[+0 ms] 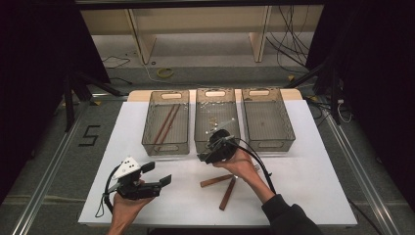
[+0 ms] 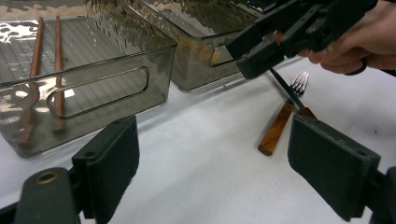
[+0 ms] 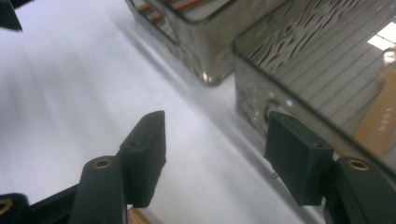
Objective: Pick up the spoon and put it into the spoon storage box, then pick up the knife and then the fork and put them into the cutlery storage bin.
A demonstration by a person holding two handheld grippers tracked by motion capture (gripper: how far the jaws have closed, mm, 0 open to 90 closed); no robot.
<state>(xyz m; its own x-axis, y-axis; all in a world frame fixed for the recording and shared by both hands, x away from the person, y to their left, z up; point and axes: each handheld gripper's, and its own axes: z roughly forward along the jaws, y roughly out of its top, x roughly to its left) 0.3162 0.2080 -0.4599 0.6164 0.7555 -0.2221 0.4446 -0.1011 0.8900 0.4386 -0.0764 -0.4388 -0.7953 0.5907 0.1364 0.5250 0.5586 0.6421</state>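
Note:
Two wooden-handled utensils lie crossed on the white table [image 1: 147, 122]: a fork [image 2: 279, 125] and a second piece with a dark blade [image 2: 286, 89]. In the high view their handles lie at front centre [image 1: 217, 180] [image 1: 227, 193]. My right gripper [image 1: 208, 154] hovers over the table just in front of the middle bin [image 1: 217, 142], above the utensils, and its jaws are open with nothing between them [image 3: 217, 128]. Near the table's front left, my left gripper [image 1: 157, 174] points at the fork, open and empty [image 2: 215, 140].
Three smoky translucent bins stand in a row at the back. The left bin [image 1: 166, 145] holds two long wooden sticks [image 2: 58, 65]. Small pale bits glint in the middle bin, and the right bin [image 1: 268, 142] looks bare. Cables lie on the floor [image 1: 293, 49] beyond the table.

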